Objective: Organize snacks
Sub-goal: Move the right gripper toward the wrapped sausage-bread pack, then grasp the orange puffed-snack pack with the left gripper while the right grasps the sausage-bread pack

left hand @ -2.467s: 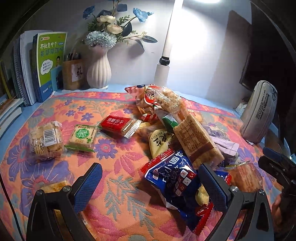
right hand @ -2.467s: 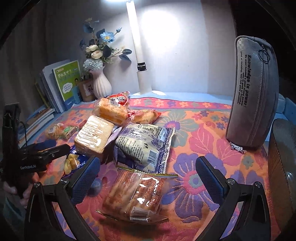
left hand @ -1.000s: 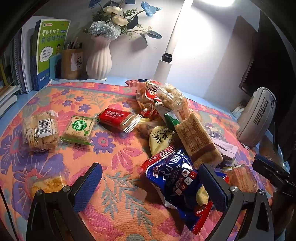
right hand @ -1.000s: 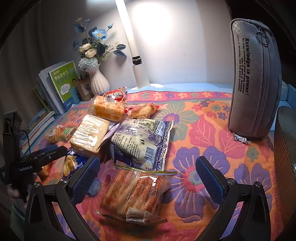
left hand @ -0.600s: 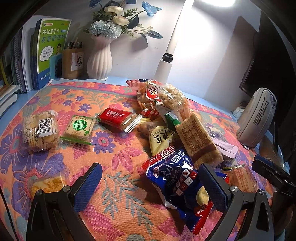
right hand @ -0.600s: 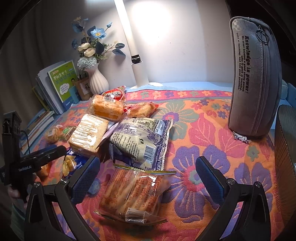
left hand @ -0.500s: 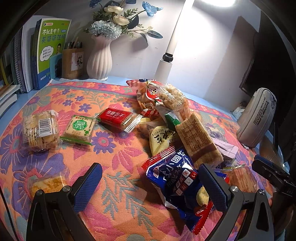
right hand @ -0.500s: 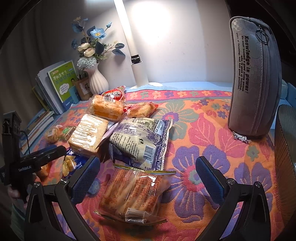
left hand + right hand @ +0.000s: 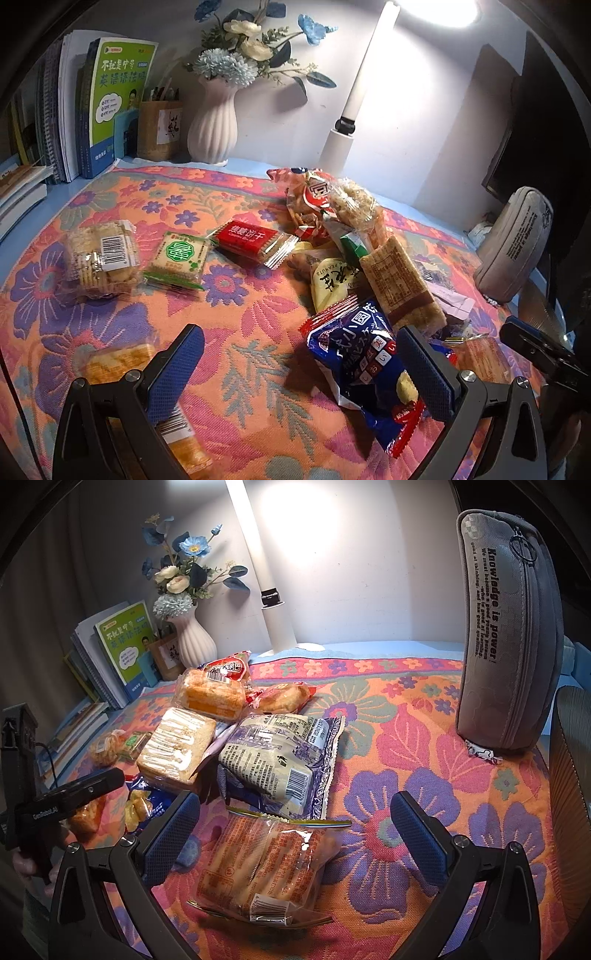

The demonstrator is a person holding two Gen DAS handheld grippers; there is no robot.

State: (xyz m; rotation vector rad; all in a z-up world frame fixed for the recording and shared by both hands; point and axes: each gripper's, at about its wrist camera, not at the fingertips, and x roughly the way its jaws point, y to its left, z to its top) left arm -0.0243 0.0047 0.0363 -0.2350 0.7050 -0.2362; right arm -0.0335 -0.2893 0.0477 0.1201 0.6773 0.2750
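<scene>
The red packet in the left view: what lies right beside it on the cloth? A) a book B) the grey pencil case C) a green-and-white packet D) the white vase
C: the red packet lies next to the green-and-white packet, both flat on the floral cloth, left of the snack pile.

- Left wrist view: low over the floral cloth (image 9: 122, 192), near its front-left, facing the back wall and vase (image 9: 212, 127).
- Right wrist view: low on the right side, close behind the clear bread packet (image 9: 266, 867), facing back-left.
- Shared: snack pile, vase, green book (image 9: 127, 642), grey pouch (image 9: 506, 627).
</scene>
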